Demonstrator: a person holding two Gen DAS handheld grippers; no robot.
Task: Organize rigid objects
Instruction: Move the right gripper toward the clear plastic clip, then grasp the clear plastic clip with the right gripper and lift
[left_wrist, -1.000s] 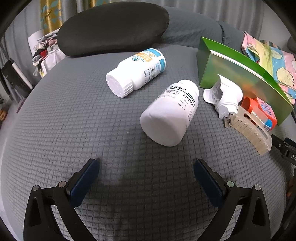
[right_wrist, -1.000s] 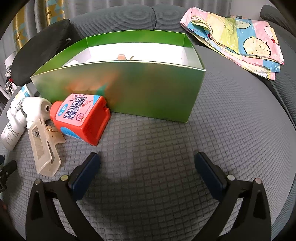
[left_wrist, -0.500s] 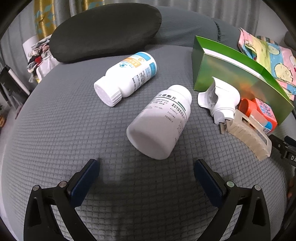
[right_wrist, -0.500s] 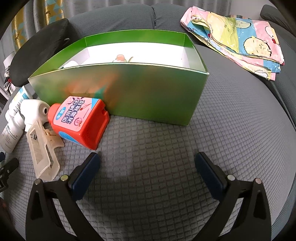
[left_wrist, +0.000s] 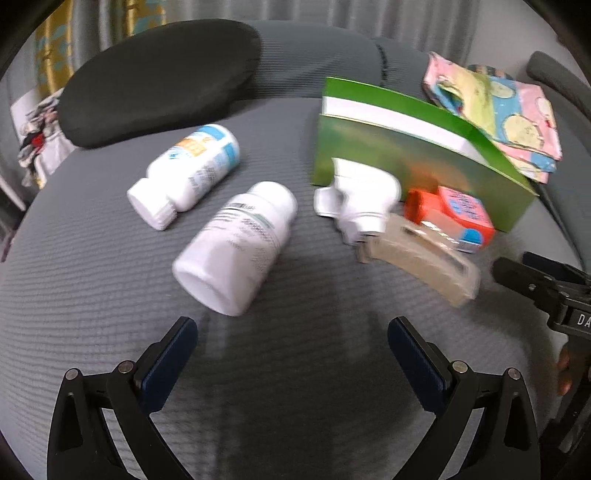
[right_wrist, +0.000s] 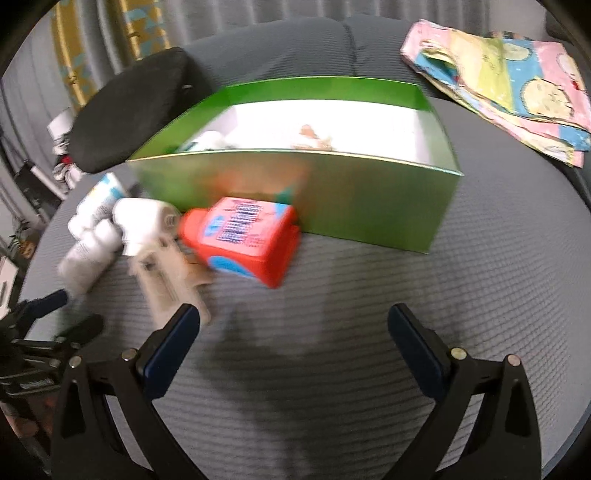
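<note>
Ahead, left tongs (left_wrist: 291, 350) agape, bare cushion (left_wrist: 306, 369) between, white bottle (left_wrist: 236, 247) near.

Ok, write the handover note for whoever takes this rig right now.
Left gripper: open, empty, above the sofa near the closer white bottle.
Right gripper: open, empty, in front of the green box.
Outside the box: the second white bottle, white adapter, hair clip, red bottle, all lying on the cushion.
Done: something already sits in the box, too blurred to name.
Left: put those five in the box.
</note>
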